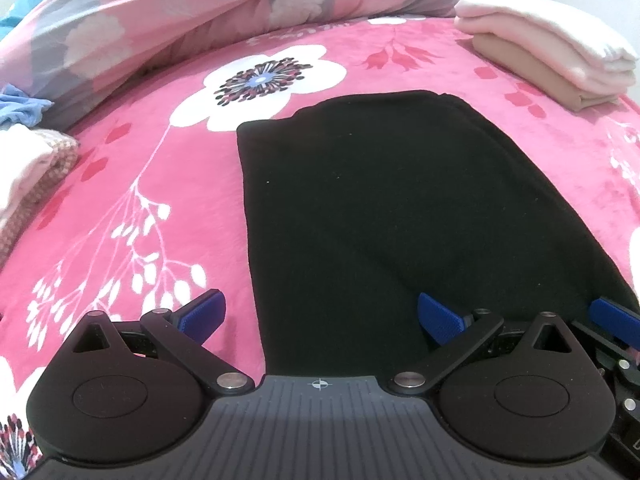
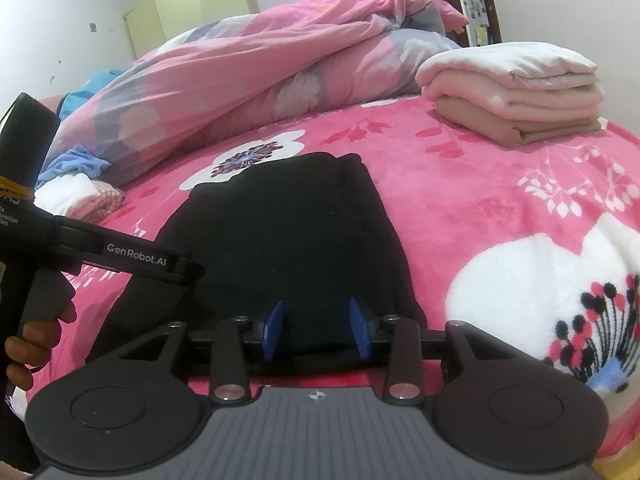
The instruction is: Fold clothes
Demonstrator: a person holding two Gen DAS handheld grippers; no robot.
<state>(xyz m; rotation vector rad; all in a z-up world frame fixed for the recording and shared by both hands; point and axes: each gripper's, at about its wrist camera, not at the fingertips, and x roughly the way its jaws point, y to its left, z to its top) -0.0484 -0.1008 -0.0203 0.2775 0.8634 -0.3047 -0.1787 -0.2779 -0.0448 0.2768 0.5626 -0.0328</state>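
A black garment [image 1: 392, 208] lies flat and folded on the pink flowered blanket [image 1: 168, 168]; it also shows in the right wrist view [image 2: 288, 232]. My left gripper [image 1: 320, 316] is wide open over the garment's near left corner, its left finger above the blanket and its right finger above the cloth. My right gripper [image 2: 318, 330] is partly open at the garment's near edge, with black cloth showing between its blue pads [image 2: 274, 328]. The left gripper's body [image 2: 132, 258] shows at left in the right wrist view.
A stack of folded pink and tan clothes [image 2: 516, 96] sits at the far right of the bed. A bunched pink duvet [image 2: 260, 68] runs along the back. Loose white, pink and blue clothes [image 2: 80, 188] lie at the left. A cream wardrobe [image 2: 192, 4] stands behind.
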